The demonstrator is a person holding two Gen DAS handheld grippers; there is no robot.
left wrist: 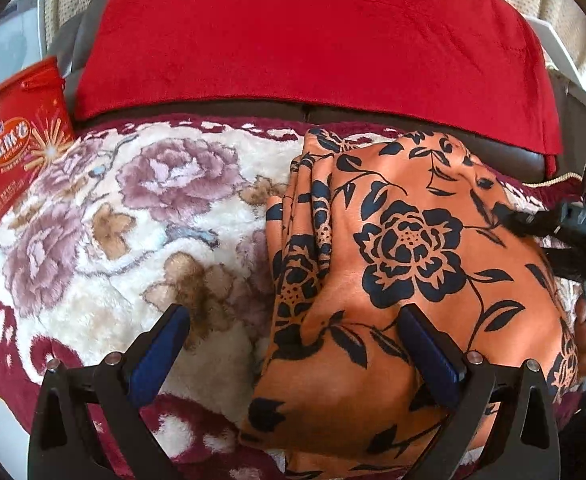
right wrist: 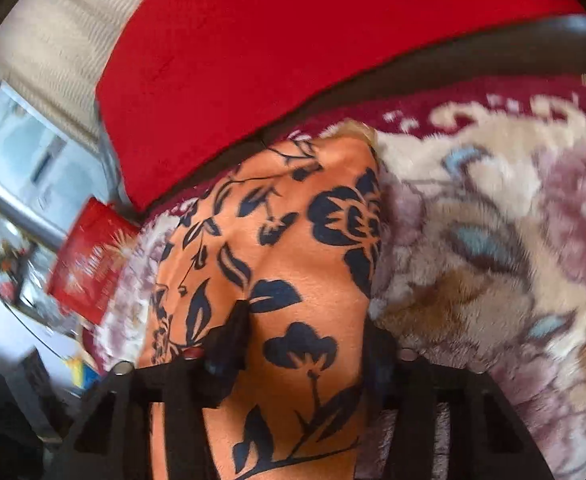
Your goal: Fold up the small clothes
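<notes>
An orange garment with a black flower print (left wrist: 405,264) lies folded in layers on a plush floral blanket (left wrist: 133,216). My left gripper (left wrist: 293,320) is open, its blue-padded fingers (left wrist: 161,352) wide apart; the right finger rests on the garment's near part, the left one over the blanket. My right gripper (left wrist: 533,220) comes in from the right edge and lies on the garment's right side. In the right wrist view the garment (right wrist: 301,240) runs between the right gripper's (right wrist: 305,344) dark fingers (right wrist: 229,340), which are spread; the view is blurred.
A red plush cushion (left wrist: 309,36) stands behind the blanket against a dark sofa back. A red snack bag (left wrist: 13,156) lies at the blanket's left edge; it also shows in the right wrist view (right wrist: 89,264). Beige curtain and window lie beyond.
</notes>
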